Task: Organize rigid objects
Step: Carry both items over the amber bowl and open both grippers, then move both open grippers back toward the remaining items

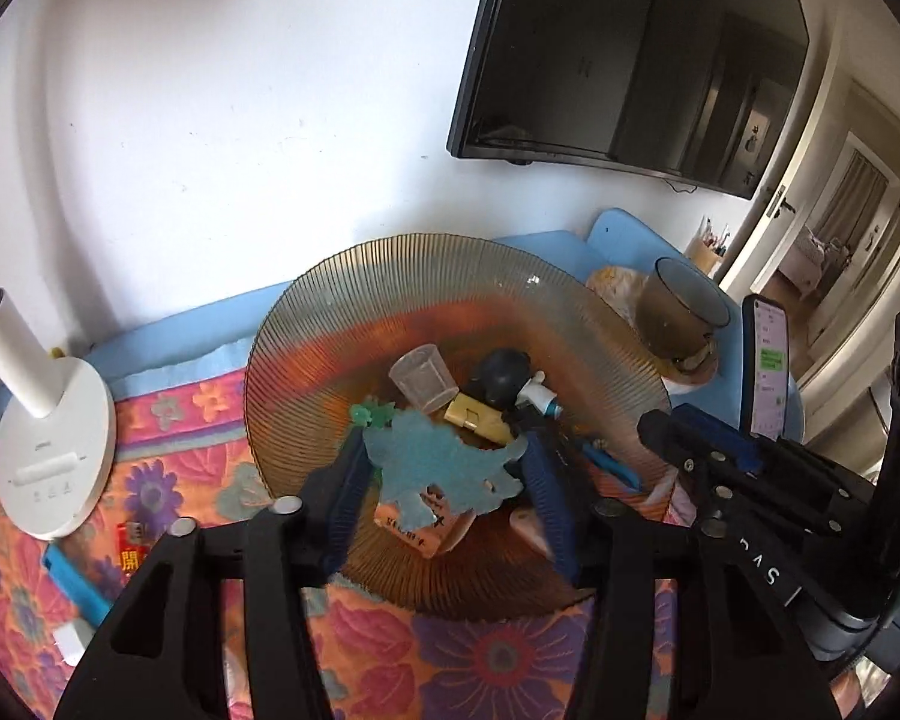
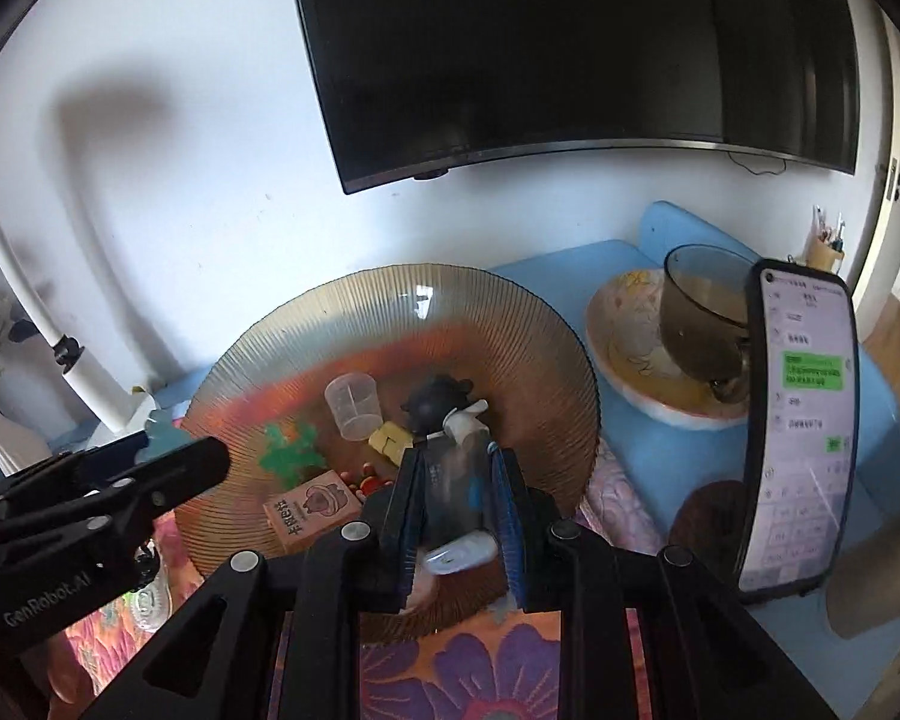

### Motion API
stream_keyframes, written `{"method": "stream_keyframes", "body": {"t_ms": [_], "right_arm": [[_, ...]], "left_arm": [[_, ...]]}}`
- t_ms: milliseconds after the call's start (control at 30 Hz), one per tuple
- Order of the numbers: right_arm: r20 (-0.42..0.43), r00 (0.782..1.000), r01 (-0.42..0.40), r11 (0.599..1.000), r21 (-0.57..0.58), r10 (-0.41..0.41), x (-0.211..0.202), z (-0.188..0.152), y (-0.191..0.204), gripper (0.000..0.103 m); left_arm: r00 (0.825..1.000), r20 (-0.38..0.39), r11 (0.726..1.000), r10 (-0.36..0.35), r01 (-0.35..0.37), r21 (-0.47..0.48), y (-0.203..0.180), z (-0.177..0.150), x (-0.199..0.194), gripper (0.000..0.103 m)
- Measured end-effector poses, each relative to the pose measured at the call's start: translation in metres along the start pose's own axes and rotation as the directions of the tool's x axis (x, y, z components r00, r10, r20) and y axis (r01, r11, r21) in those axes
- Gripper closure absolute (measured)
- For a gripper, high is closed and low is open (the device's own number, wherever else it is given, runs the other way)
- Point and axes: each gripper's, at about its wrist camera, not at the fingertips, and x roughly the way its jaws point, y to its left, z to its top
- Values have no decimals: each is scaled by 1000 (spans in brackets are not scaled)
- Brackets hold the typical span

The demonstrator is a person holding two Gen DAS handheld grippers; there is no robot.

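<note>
Toys pile in the ribbed amber plate on the counter, where the left claw gapes around a blue dinosaur, seemingly dropping it, while the right claw clamps a tube.

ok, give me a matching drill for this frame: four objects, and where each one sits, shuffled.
Objects:
1. blue dinosaur cutout
2. clear measuring cup
3. dark glass cup
4. grey-white tube

Places:
A. in the pale bowl
B. clamped in the right gripper
C. between the fingers of the left gripper
D. lying on its side on the ribbed amber plate

Pairs: 1-C, 2-D, 3-A, 4-B
</note>
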Motion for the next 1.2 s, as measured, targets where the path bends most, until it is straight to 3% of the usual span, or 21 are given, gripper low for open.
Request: {"method": "stream_keyframes", "body": {"t_ms": [33, 67, 200, 433, 800, 933, 1100, 1200], "right_arm": [[-8, 1000, 3, 1000, -1, -3, 0, 2, 0, 75], [-21, 1000, 5, 1000, -2, -6, 1, 3, 0, 66], [8, 1000, -9, 1000, 7, 9, -13, 5, 3, 43], [49, 997, -63, 998, -15, 64, -58, 1, 30, 42], [78, 976, -191, 968, -160, 206, -125, -33, 119, 41], [74, 968, -224, 959, -172, 239, -136, -52, 139, 28], [10, 954, -296, 942, -158, 301, -135, -67, 157, 28], [3, 954, -293, 937, -189, 299, -139, -72, 171, 28]], "left_arm": [[1000, 13, 1000, 14, -14, 7, -1, 0, -3, 33], [999, 28, 1000, 21, -22, 14, -1, 0, -7, 31], [998, 66, 1000, 13, -14, 9, 8, 1, -38, 31], [984, 165, 998, 64, -60, -25, 35, -12, -121, 31], [961, 242, 987, 138, -111, -119, 89, -69, -226, 28], [954, 253, 978, 163, -123, -169, 108, -91, -250, 28], [952, 258, 973, 165, -113, -203, 120, -107, -263, 28], [950, 266, 973, 164, -110, -205, 124, -114, -264, 28]]}}
